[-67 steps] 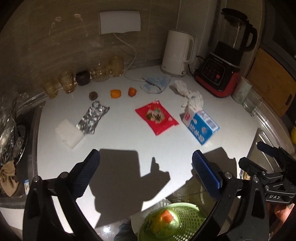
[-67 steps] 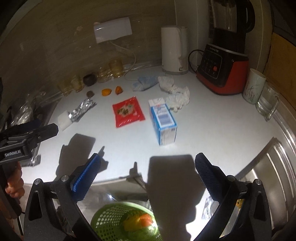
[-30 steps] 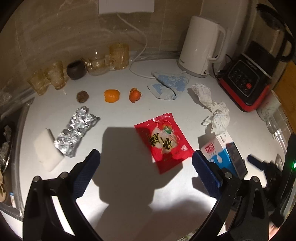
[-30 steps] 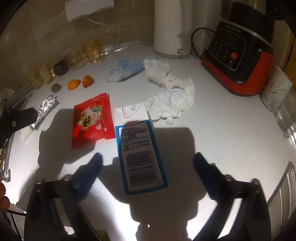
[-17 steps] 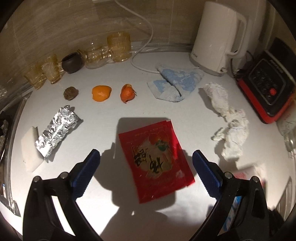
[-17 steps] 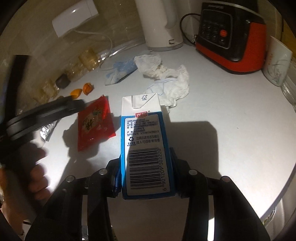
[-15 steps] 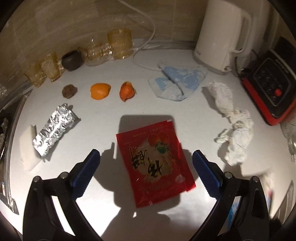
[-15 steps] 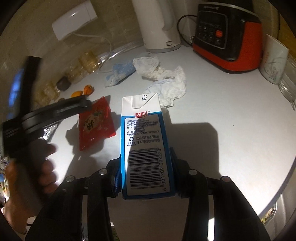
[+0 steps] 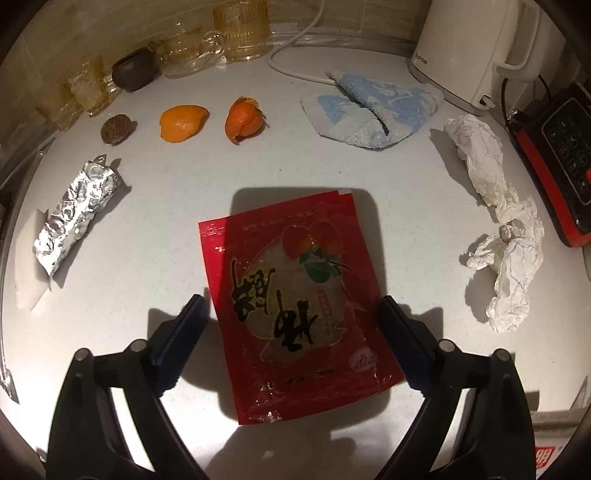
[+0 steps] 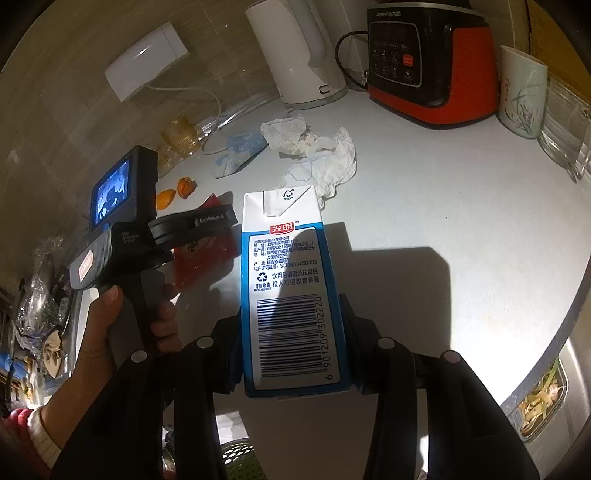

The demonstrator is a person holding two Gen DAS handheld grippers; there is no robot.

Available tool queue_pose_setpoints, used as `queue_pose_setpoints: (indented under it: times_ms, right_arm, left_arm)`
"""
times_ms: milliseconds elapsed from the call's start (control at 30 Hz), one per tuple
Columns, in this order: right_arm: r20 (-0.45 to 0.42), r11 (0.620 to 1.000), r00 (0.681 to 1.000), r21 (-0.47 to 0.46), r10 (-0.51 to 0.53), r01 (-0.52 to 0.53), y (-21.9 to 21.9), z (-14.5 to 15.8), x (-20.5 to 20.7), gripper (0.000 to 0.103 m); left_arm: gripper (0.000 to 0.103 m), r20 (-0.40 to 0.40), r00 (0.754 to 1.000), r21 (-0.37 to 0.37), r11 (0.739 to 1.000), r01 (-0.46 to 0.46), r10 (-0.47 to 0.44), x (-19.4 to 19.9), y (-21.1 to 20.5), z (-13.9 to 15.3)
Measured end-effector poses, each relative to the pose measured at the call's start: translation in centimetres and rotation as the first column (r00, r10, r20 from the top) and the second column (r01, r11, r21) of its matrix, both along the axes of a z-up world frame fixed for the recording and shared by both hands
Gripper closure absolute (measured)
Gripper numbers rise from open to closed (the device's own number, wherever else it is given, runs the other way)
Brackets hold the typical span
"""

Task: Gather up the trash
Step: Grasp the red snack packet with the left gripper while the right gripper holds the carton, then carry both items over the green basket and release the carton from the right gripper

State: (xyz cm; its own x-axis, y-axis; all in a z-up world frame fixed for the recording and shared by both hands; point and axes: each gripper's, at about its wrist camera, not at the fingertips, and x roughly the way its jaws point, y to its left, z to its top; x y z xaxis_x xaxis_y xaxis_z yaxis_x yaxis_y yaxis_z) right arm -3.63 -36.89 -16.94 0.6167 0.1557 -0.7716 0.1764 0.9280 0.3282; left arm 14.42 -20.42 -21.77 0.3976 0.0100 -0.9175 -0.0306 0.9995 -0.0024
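A white, faintly speckled worktop (image 9: 155,258) fills both views, lit hard from above so that sharp dark shadows fall across it while the edges fade into gloom. Behind it rises a beige tiled wall (image 10: 74,122) with a white box (image 10: 146,61) mounted on it, a white cable (image 10: 192,92) trailing down from the box. Along the wall stand amber glasses (image 9: 242,27), a white kettle (image 9: 476,48) and a red-and-black blender base (image 10: 430,62). At the right the worktop meets a steel sink rim (image 10: 554,354)
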Motion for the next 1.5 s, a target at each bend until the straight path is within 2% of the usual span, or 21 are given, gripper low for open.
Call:
queue_pose_setpoints:
  times_ms: [33,133,167,200,300,400,700,1100,1300,1500]
  right_arm:
    - [-0.001,1.000,1.000,0.004,0.000,0.000,0.1,0.0,-0.1,0.059]
    - [-0.004,1.000,1.000,0.015,-0.003,0.003,0.4,-0.2,-0.5,0.059]
    - [-0.005,1.000,1.000,0.018,-0.004,0.004,0.5,-0.3,-0.7,0.059]
    - [-0.007,1.000,1.000,0.020,-0.004,0.004,0.6,-0.3,-0.8,0.059]
    - [-0.008,1.000,1.000,0.017,-0.005,0.005,0.9,-0.3,-1.1,0.059]
    - [-0.004,1.000,1.000,0.012,-0.006,0.006,1.2,-0.2,-1.2,0.059]
    - [0.024,0.999,1.000,-0.032,0.009,-0.008,2.4,1.0,-1.8,0.060]
    - [0.048,0.997,0.997,-0.063,0.056,-0.053,3.9,2.2,-3.6,0.061]
    - [0.069,0.991,0.994,-0.110,0.087,-0.080,5.7,4.1,-7.2,0.061]
    - [0.066,0.982,0.990,-0.147,0.129,-0.118,8.1,5.4,-13.6,0.061]
  left_arm:
    - [0.021,0.003,1.000,0.001,1.000,0.006,-0.006,0.1,0.0,0.1]
    - [0.036,0.012,1.000,0.000,1.000,0.026,-0.026,0.3,0.2,0.3]
    - [0.046,0.013,0.999,-0.003,0.999,0.034,-0.034,0.5,0.3,0.4]
    - [0.062,0.020,0.999,-0.002,0.999,0.041,-0.041,0.6,0.4,0.6]
    - [0.076,0.014,0.997,-0.016,0.997,0.079,-0.078,1.4,0.5,0.8]
    - [0.081,0.017,0.995,-0.006,0.995,0.103,-0.103,1.1,0.7,1.2]
    - [0.082,0.153,0.963,0.026,0.975,0.221,-0.222,-4.7,2.0,5.9]
    - [0.082,0.203,0.946,-0.007,0.966,0.259,-0.252,-10.7,4.8,8.9]
    - [0.082,0.247,0.925,-0.005,0.955,0.298,-0.287,-15.1,5.7,11.2]
    - [0.082,0.285,0.903,0.004,0.942,0.335,-0.322,-20.8,6.5,13.3]
